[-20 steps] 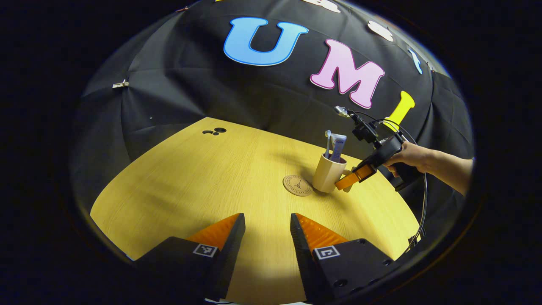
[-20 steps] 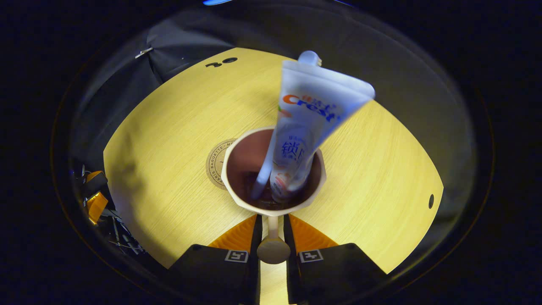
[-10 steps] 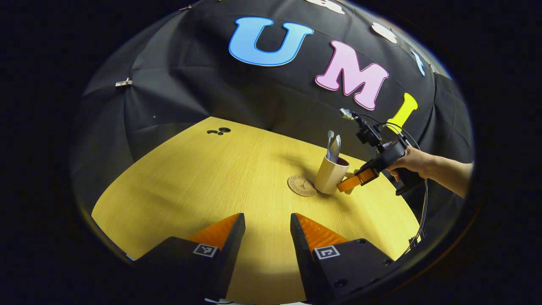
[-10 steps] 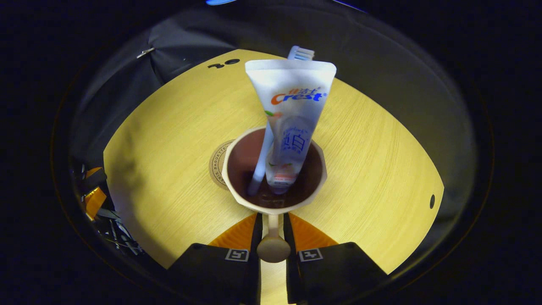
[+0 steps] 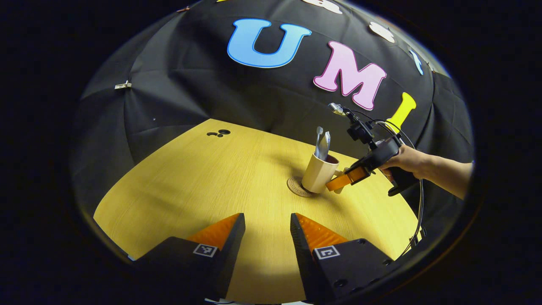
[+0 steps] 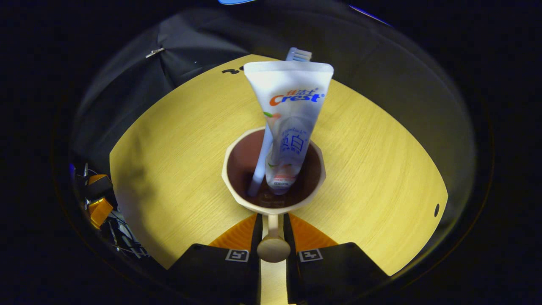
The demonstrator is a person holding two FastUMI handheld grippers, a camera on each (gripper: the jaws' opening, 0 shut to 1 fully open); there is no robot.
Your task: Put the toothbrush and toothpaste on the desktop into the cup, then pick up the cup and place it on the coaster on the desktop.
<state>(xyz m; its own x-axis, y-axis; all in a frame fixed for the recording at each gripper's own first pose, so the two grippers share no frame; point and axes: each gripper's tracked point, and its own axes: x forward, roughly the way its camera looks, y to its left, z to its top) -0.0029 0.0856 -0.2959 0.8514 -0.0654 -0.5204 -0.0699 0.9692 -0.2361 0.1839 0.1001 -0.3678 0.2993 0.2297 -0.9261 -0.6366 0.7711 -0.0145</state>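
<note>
A beige cup [image 6: 237, 199] with a dark inside holds a white toothpaste tube [image 6: 292, 110] and a pale toothbrush [image 6: 298, 54] standing behind it. My right gripper [image 6: 272, 224] is shut on the cup's handle [image 6: 273, 248]. In the left gripper view the same cup [image 5: 318, 173] sits over the round cork coaster [image 5: 294, 187], covering most of it, with the right gripper [image 5: 345, 180] and a person's hand [image 5: 408, 160] at its right side. My left gripper [image 5: 267, 223] stays open low over the near part of the table, holding nothing.
The yellow wooden table [image 5: 203, 178] has small dark holes at its far left [image 5: 218, 133] and one at the right edge [image 6: 436, 209]. Cables hang from the right gripper [image 5: 419, 203]. The left gripper [image 6: 97, 203] lies at the table's left rim in the right gripper view.
The right gripper has carried the cup leftward from beside the coaster onto it. The toothpaste tube swung upright inside the cup. My left gripper has not moved.
</note>
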